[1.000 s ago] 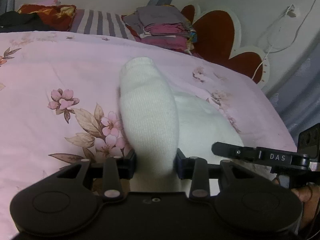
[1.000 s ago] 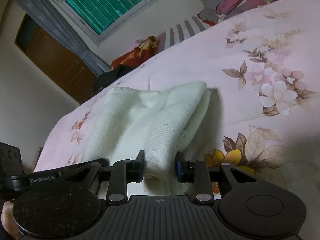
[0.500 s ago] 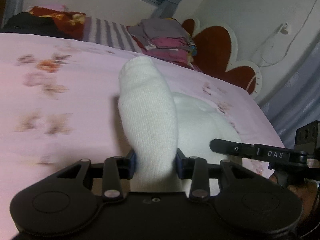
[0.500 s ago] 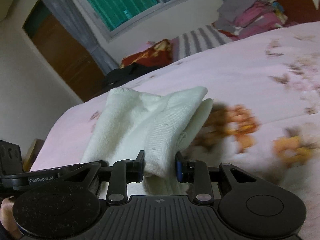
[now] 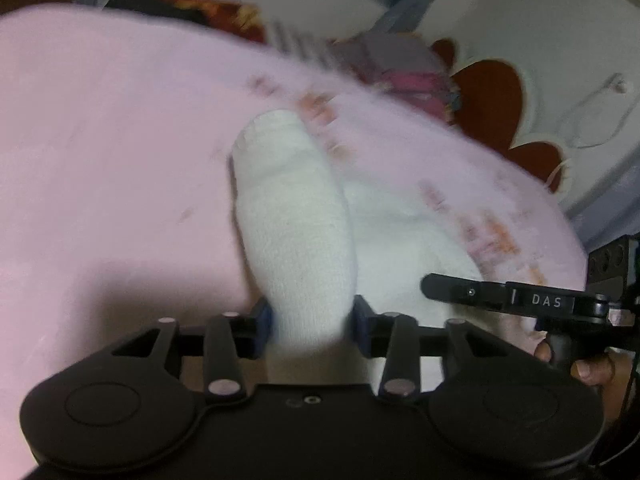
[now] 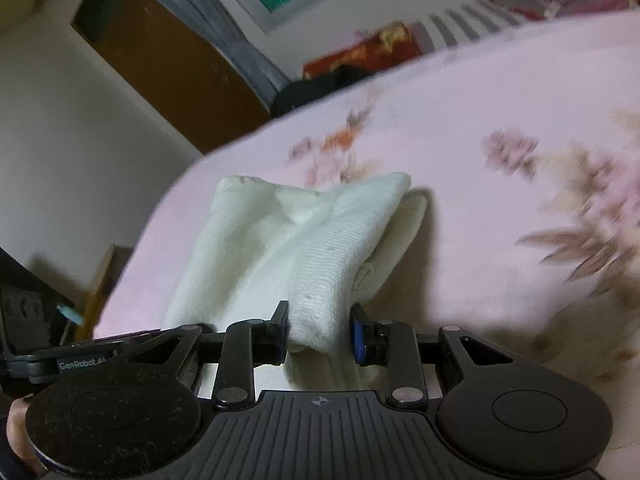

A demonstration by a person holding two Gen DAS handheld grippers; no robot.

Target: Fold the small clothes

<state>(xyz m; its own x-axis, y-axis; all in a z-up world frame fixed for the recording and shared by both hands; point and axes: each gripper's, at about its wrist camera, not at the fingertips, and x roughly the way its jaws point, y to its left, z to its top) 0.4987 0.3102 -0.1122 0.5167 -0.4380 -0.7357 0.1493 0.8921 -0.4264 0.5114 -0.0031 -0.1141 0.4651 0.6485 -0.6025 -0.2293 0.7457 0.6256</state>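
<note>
Above a pink floral bedspread (image 5: 120, 160), the left gripper (image 5: 310, 322) and right gripper (image 6: 319, 332) each pinch one end of a white knit garment (image 6: 280, 248), jaws closed onto its fabric.

bed (image 6: 500, 92): pink floral sheet | on it: clothes pile (image 5: 400, 68), far edge

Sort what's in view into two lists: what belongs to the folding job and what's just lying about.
Job:
white knit garment, gripped at both ends
left gripper
right gripper
pink floral bedspread, the work surface

Lying about:
stack of folded clothes
red patterned cloth
dark garment
</note>
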